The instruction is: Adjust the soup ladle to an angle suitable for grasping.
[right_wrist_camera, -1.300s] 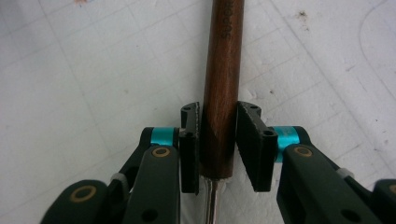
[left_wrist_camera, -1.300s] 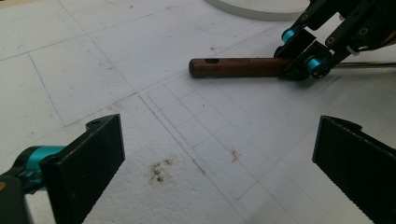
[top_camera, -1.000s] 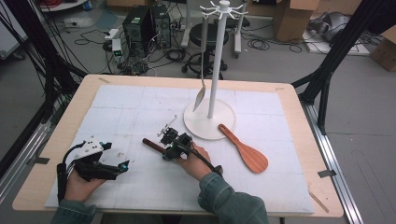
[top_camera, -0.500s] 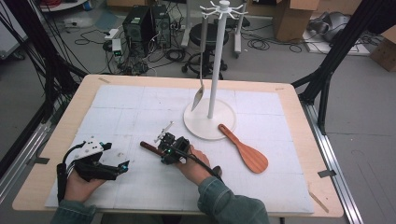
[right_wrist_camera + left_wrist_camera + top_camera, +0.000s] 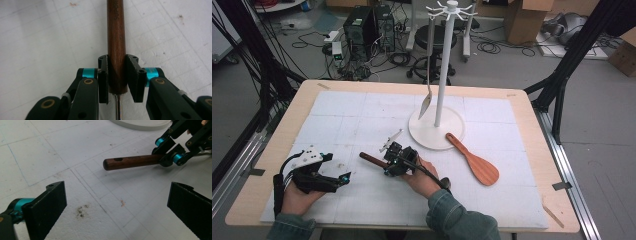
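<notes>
My right gripper [image 5: 117, 77] has its fingers [image 5: 103, 77] clenched on the dark wooden handle [image 5: 116, 45] of a utensil, right at the end where a thin metal shank leaves the wood. In the high view that utensil [image 5: 373, 160] sits low over the white mat, near the middle of the desk [image 5: 532, 120] and just in front of the rack's round base. My left gripper [image 5: 314, 175] rests on the mat well to the left, fingers [image 5: 47, 207] released with nothing between them, and its camera looks at the handle's free end with the hanging hole [image 5: 118, 159].

I judge the step to be carrying this utensil to the white rack [image 5: 443, 65] and hooking it on. To do that well, I want to keep the squeeze steady and keep the holed end clear of my fingers so a peg can pass through it. The grip sits far from that hole, so the free end may swing; slow moves help.

Count: 1 rack, 1 metal spoon [image 5: 427, 97] hanging from it, 1 wooden spatula [image 5: 474, 162] lying beside the base, 1 utensil in my grip, 2 grippers.
</notes>
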Demonstrator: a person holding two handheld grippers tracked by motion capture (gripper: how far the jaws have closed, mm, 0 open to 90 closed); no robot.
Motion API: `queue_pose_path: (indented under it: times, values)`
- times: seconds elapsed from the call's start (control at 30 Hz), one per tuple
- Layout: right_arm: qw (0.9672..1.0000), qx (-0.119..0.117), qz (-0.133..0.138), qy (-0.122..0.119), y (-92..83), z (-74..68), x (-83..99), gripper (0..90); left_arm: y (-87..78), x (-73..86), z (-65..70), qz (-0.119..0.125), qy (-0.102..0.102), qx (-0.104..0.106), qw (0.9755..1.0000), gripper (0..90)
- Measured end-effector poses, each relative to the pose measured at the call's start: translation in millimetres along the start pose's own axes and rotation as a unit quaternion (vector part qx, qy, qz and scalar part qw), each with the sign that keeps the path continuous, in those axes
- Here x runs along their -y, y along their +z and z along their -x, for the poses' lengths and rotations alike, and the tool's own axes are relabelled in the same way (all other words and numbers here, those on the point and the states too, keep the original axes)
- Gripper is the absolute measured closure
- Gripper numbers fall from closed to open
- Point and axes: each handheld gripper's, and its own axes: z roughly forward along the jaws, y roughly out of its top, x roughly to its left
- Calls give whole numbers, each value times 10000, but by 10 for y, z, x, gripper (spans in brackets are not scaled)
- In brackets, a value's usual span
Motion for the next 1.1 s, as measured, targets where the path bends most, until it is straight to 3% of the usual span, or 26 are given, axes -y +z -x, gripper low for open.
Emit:
queue_pose_path:
  times: [0.17,0.27,0.43,0.6,1.0,1.1]
  values:
    - [9996,-99,246,-60,-115,-22,21,733,-2,-21,0,-40,-65,53,10000,30]
    - [9988,-171,437,-117,-192,-39,34,733,-6,-44,7,4,-100,106,9999,92]
    - [9975,-167,671,-170,-315,-62,52,733,23,-85,21,-71,-130,194,9997,113]
    - [9962,-190,822,-199,-375,-76,54,733,38,-146,43,-76,-200,421,9989,161]
    - [9934,-259,1085,-275,-476,-164,21,733,75,-409,142,42,-159,890,9959,267]
    - [9930,-254,1112,-290,-504,-179,11,733,92,-471,177,28,-69,954,9954,288]
